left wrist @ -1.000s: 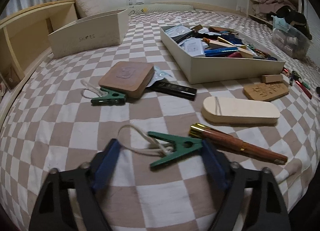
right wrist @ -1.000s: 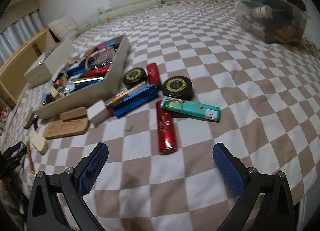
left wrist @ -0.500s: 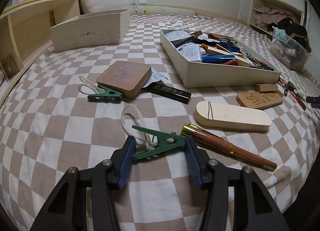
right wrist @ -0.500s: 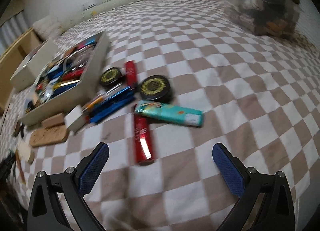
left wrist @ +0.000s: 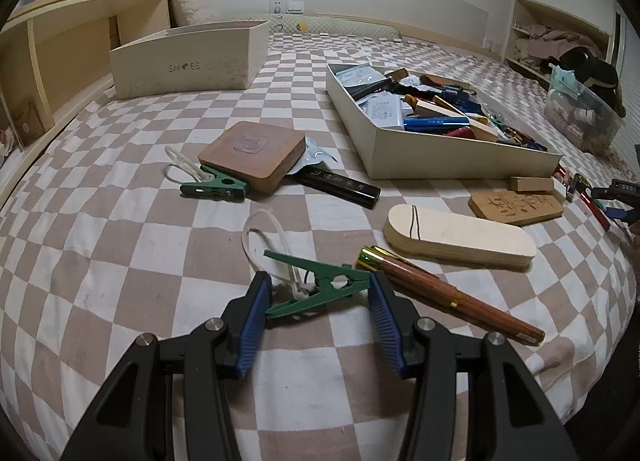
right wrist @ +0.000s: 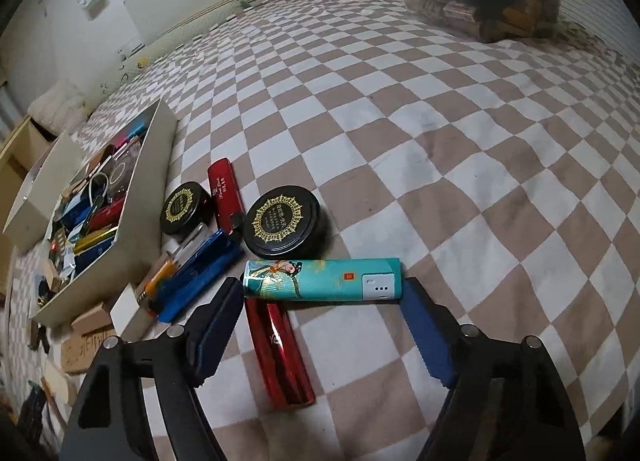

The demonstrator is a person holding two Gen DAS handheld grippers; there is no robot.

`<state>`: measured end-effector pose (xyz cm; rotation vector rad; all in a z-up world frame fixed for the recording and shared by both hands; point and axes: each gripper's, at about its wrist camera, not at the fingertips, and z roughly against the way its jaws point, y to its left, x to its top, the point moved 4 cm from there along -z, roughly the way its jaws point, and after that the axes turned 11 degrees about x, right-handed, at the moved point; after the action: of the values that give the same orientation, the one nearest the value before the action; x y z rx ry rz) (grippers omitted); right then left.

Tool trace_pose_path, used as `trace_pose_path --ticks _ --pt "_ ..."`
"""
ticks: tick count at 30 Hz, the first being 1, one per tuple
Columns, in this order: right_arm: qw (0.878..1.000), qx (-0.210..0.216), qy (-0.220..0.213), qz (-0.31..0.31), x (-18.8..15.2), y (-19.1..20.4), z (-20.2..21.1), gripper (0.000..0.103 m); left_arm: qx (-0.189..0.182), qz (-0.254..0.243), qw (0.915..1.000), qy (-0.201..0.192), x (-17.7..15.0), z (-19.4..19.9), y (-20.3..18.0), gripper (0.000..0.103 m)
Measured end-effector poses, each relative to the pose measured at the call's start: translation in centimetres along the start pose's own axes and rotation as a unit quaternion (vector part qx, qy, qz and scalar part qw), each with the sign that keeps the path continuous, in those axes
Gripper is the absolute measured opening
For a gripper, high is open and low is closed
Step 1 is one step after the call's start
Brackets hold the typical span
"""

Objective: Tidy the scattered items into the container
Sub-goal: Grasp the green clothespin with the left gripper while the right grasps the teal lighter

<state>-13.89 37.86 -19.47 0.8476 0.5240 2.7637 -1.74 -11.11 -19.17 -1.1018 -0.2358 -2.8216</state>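
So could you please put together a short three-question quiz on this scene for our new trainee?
1. True or false: the left gripper is shut on the green clip.
2. Multiple choice: what lies between the open fingers of the right gripper? A) the teal tube B) a round black tin C) the blue case
3. Fill in: the wooden pen lies on the bed, not yet in the white ____.

Key
1. True: both pads touch the clip's ends.
2. A: the tube lies crosswise between the fingertips, ungripped.
3. box
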Motion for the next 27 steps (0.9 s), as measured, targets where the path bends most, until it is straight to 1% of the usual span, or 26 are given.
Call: trace_pose_path --ticks 1,3,4,5,8,9,10,11,12,13,17,22,24,25,27 --pt "1.000 -0.001 0.000 0.003 0.0 0.1 0.0 0.080 0.000 0.001 1.0000 0.000 0.0 0.1 0.0 0.050" --pt "1.000 -0.005 -0.002 0.009 0.0 0.0 0.2 0.057 -0.001 0.003 1.0000 0.001 0.0 0.2 0.0 0.050" --pt "1.000 -0.007 -0.002 0.009 0.0 -0.1 0.3 0.041 -0.003 0.006 1.0000 0.001 0.1 0.3 0.0 0.050" --pt "1.000 -0.006 0.000 0.006 0.0 -0.3 0.4 0.039 -0.004 0.009 1.0000 0.001 0.1 0.3 0.0 0.050" --pt "1.000 -0.003 0.005 0.007 -0.1 -0.6 0.7 0.039 -0.003 0.009 1.0000 0.001 0.1 0.4 -0.1 0.050" --pt "1.000 -0.005 0.003 0.007 -0.1 -0.5 0.9 0.040 -0.003 0.008 1.0000 0.001 0.1 0.4 -0.2 0.050" --pt "1.000 -0.007 0.000 0.008 -0.1 -0.4 0.9 0.052 -0.003 0.009 1.0000 0.002 0.1 0.5 -0.2 0.050" --pt "1.000 -0.008 -0.004 0.010 -0.1 -0.1 0.9 0.085 -0.003 0.010 0.9999 0.002 0.1 0.5 -0.2 0.050" --pt "1.000 -0.006 -0.010 0.012 -0.1 0.2 0.9 0.098 -0.004 0.011 0.9999 0.002 0.1 0.4 -0.2 0.050" --pt "1.000 -0.006 -0.016 0.014 0.0 0.6 0.8 0.103 -0.004 0.011 0.9999 0.003 0.1 0.4 -0.2 0.050" --pt "1.000 -0.002 -0.011 0.004 0.3 1.6 0.0 0.103 -0.002 0.010 0.9999 0.004 0.1 0.5 -0.3 0.050" --pt "1.000 -0.020 -0.003 -0.022 0.9 1.7 -1.5 0.103 -0.001 0.015 0.9999 0.005 0.2 0.9 -0.3 0.050" --pt "0.999 -0.037 -0.006 -0.020 1.0 1.6 -1.8 0.090 0.001 0.016 0.9998 0.008 0.2 1.1 -0.3 0.050" --pt "0.999 -0.044 -0.007 -0.019 1.0 1.4 -1.8 0.082 0.001 0.018 0.9998 0.008 0.2 1.3 -0.3 0.050" --pt "0.999 -0.038 -0.008 -0.020 0.9 1.2 -1.7 0.082 -0.001 0.021 0.9997 0.007 0.3 1.5 -0.3 0.050"
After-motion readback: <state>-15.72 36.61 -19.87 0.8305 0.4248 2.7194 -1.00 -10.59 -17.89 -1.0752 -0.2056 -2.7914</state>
